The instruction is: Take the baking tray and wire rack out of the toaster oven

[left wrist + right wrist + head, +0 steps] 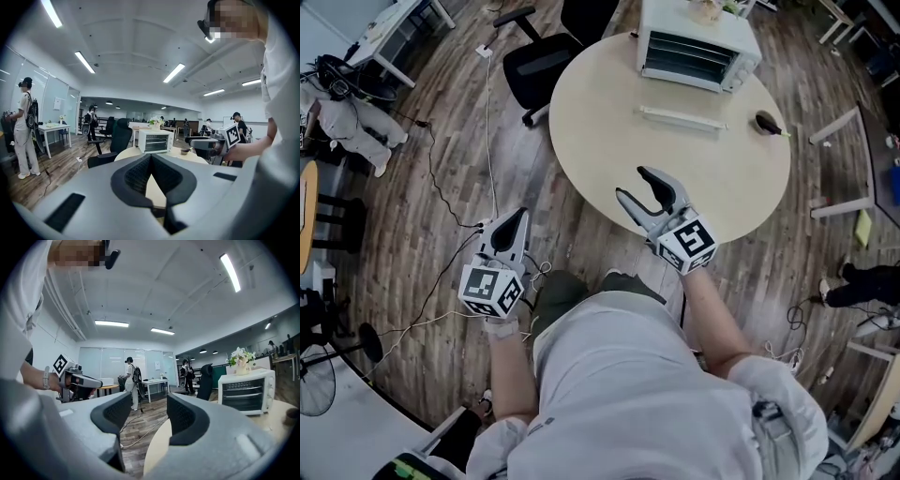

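From the head view we get what neither tool view gives: the whole round table (609,103) on a wood floor and a black chair (542,58) at its far left edge. The white toaster oven (698,47) stands at the table's far side, with a pale strip (682,117) lying just in front of it and a small dark thing (767,123) to the right. Through the oven front we make out only dark horizontal bands (686,56), so we cannot tell the baking tray from the wire rack inside.

The left tool view adds the room at eye level. A person with a backpack (23,126) stands at far left, and the oven sits straight ahead with flowers (154,122) on top. The right tool view puts the oven at its right side.

The left tool (521,216) hangs off the table, over the floor and well apart from the oven. In its own view its jaws meet at the tips with nothing between them. The right tool (633,184) is over the near edge of the table. Its jaws stand wide apart and hold nothing; between them we see only floor and the table's edge.
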The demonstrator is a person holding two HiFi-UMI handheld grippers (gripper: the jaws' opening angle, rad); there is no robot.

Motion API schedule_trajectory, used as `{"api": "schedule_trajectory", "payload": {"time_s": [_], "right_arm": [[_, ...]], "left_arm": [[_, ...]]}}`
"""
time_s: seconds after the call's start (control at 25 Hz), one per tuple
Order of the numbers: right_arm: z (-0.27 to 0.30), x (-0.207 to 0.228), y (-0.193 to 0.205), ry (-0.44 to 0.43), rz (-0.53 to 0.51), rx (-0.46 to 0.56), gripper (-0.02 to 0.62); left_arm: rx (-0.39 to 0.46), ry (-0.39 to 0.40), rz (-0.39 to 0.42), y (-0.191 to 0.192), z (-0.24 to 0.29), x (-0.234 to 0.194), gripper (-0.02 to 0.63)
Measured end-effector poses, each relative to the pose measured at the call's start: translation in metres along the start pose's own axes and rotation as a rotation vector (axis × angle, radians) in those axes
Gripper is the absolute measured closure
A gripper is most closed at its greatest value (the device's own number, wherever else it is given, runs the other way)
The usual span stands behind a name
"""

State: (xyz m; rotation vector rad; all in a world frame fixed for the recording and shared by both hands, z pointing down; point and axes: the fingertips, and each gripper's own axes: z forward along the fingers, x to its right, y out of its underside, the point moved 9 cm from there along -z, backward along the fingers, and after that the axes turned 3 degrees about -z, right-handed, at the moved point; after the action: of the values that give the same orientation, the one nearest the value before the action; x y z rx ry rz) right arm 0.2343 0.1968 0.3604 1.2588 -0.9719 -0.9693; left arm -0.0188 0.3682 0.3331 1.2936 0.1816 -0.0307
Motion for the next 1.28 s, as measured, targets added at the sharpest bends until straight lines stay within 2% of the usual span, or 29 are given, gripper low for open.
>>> {"api": "schedule_trajectory", "payload": {"time_s": [0.28, 0.52, 1.04, 1.28], "right_arm": [[0.002, 0.000, 0.019, 0.032, 0.039, -0.024, 0.374], [0.028, 0.004, 0.025, 0.097, 0.050, -0.049, 0.374], [0.128, 0.025, 0.024, 0.332, 0.155, -0.048, 0.374], [0.155, 0.030, 0.022, 0.450, 0.190, -0.037, 0.374]], "left_arm": [[-0.026, 0.045, -0.020, 0.015, 0.015, -0.008, 0.607], [-0.028, 0.127, -0.042, 0.016, 0.049, -0.044, 0.607], [-0.052, 0.349, -0.020, -0.022, 0.135, -0.161, 0.607], [-0.058, 0.449, -0.002, -0.039, 0.163, -0.195, 0.607]]}}
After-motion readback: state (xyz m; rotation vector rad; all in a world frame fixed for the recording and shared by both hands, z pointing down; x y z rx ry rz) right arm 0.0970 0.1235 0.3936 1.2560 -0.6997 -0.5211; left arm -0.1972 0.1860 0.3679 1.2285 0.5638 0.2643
